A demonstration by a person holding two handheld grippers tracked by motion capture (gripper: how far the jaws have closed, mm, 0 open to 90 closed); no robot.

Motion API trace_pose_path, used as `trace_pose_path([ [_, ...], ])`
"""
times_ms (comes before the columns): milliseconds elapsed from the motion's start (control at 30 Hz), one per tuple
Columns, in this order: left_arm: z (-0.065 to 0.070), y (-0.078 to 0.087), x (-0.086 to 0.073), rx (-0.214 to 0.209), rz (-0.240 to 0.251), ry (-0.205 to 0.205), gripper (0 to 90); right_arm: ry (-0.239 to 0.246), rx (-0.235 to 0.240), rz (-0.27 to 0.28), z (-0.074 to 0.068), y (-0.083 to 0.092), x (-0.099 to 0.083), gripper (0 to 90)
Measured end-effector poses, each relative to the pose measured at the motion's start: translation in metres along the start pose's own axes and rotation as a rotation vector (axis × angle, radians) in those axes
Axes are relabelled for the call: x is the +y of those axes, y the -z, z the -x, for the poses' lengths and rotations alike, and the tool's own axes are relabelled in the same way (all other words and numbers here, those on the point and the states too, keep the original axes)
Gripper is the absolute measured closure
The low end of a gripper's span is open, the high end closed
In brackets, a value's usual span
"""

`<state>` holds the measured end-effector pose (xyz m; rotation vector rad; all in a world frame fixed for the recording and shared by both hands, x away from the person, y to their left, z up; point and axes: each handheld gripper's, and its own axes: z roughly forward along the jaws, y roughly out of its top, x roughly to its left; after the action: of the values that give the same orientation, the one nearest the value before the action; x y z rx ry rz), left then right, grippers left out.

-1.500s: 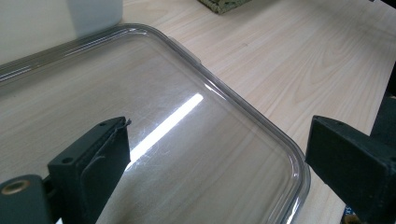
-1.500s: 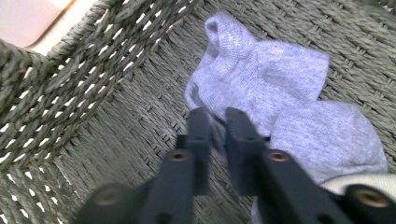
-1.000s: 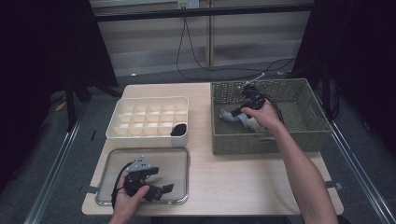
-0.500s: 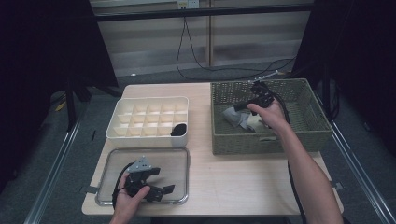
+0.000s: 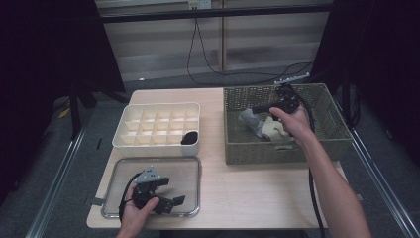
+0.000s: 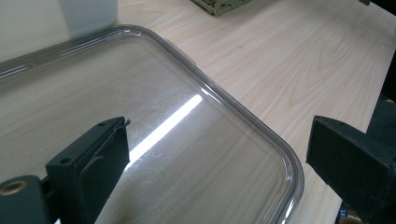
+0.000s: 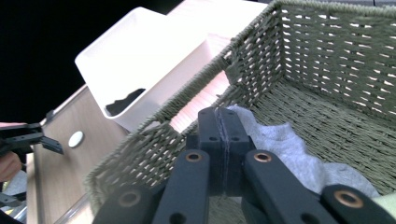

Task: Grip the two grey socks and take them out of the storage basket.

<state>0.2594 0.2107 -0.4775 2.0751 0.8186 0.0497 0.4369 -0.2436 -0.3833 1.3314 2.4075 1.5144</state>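
My right gripper hangs inside the green woven basket, just above a grey cloth and a cream cloth. In the right gripper view its jaws are pressed together with nothing visible between them, and the grey cloth lies behind on the basket floor. My left gripper rests over the clear plastic tray at the front left. It stands open, with only the tray between its jaws.
A white compartment box sits left of the basket, with a black item in its near right cell. The right gripper view shows that box beyond the basket wall. Bare wooden table lies in front of the basket.
The right gripper has lifted and drifted to the right inside the basket, staying shut. The left gripper has kept still on the tray.
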Motion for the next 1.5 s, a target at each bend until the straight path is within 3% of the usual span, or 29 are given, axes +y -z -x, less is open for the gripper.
trace_pose_path([
  [333,0.0,-0.001,0.0,0.003,0.0,-0.002,5.4,0.003,0.023,0.066,-0.007,0.016,0.006,89.8],
  [1167,0.002,-0.002,0.002,0.0,0.0,-0.011,5.4,0.029,0.016,0.142,-0.019,0.041,0.01,89.8],
  [1500,0.002,-0.002,0.003,0.002,0.029,-0.012,4.4,0.045,0.013,0.166,-0.029,0.053,0.01,89.9],
])
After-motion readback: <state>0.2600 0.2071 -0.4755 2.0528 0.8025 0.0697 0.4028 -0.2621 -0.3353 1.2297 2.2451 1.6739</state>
